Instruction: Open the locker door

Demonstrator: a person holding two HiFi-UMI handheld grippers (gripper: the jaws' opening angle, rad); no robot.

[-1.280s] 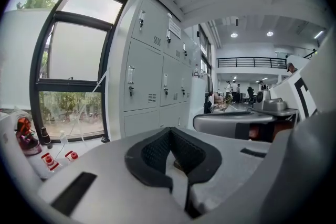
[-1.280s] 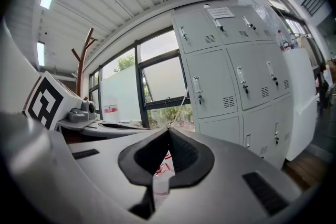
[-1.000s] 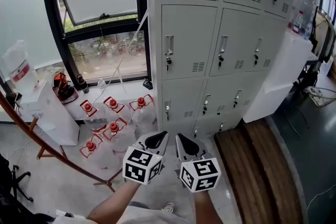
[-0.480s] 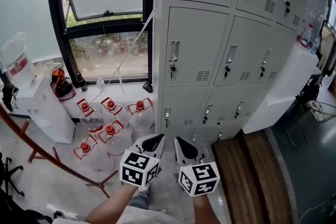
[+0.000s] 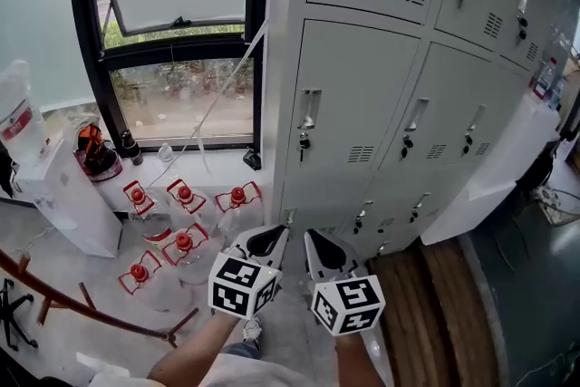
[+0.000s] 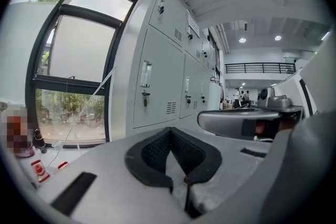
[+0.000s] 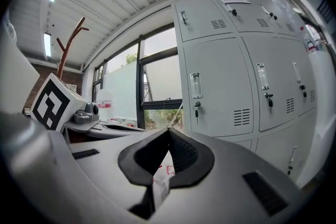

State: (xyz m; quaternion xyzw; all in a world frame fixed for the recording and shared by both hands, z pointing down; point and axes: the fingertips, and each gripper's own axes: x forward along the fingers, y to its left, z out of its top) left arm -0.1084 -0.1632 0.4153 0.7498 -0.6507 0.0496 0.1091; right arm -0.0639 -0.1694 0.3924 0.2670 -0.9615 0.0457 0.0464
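Note:
A bank of grey lockers (image 5: 426, 32) fills the upper right of the head view. Its left middle door (image 5: 358, 95) is closed, with a vertical handle (image 5: 310, 109) and a key (image 5: 304, 142) hanging in the lock below. My left gripper (image 5: 268, 242) and right gripper (image 5: 324, 251) are side by side low in that view, well short of the lockers, both shut and holding nothing. The left gripper view has its jaws (image 6: 170, 131) closed, with the doors (image 6: 157, 86) beyond. In the right gripper view the closed jaws (image 7: 169, 131) point toward the same door (image 7: 220, 86) and handle (image 7: 196, 85).
Several water jugs with red caps (image 5: 184, 242) lie on the floor left of the lockers, under a black-framed window (image 5: 172, 23). A white dispenser (image 5: 63, 195) and a wooden stand (image 5: 82, 308) are at far left. A white cabinet (image 5: 494, 159) and wooden floor strip (image 5: 435, 304) lie to the right.
The lockers have grown larger and shifted in the head view as the person moves closer. Both grippers stay shut and side by side.

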